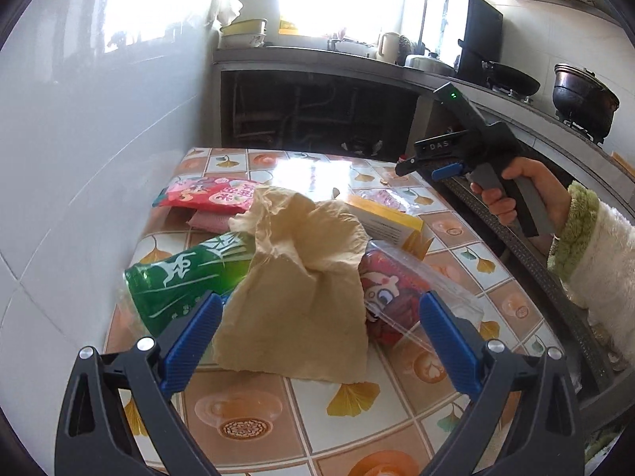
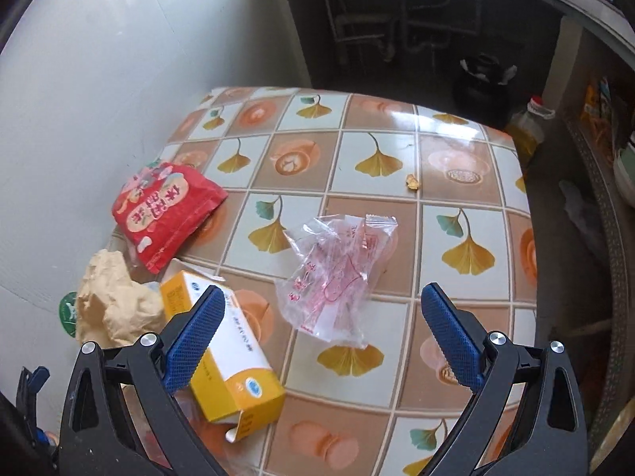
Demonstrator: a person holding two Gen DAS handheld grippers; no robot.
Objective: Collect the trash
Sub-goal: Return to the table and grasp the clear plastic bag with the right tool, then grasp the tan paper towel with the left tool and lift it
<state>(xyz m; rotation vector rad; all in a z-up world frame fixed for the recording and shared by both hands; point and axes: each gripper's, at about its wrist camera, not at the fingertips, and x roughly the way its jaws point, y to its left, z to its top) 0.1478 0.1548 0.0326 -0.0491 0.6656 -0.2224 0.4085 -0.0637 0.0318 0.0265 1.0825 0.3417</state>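
Here, the trash lies in a loose heap on a bench (image 2: 381,150) covered with a tiled ginkgo-leaf cloth, pushed up against a white wall on its left side. Furthest left in the left wrist view is a green packet (image 1: 178,273) with white lettering, lying on its side near the bench's wall edge. Behind it rests a red snack bag (image 1: 210,194), flat on the cloth. Next comes a crumpled tan paper (image 1: 301,277), draped over the middle of the pile and partly covering the green packet. The left gripper (image 1: 321,333) sits low just before this paper, its blue fingers (image 1: 190,341) spread wide on either side of it and touching nothing. To the paper's right, a clear wrapper with a red cartoon print (image 1: 397,293) lies against it, and a yellow and white carton (image 1: 393,226) sits just behind. In the right wrist view, the carton lies on its side with one end flap open, and a clear printed plastic bag (image 2: 337,269) rests alone near the bench's middle. The right gripper (image 2: 323,329) hangs above that bag, fingers wide apart and empty. A small yellow scrap (image 2: 412,182) lies farther back. At far right, a hand (image 1: 520,194) in a fluffy white sleeve holds the right gripper's handle.
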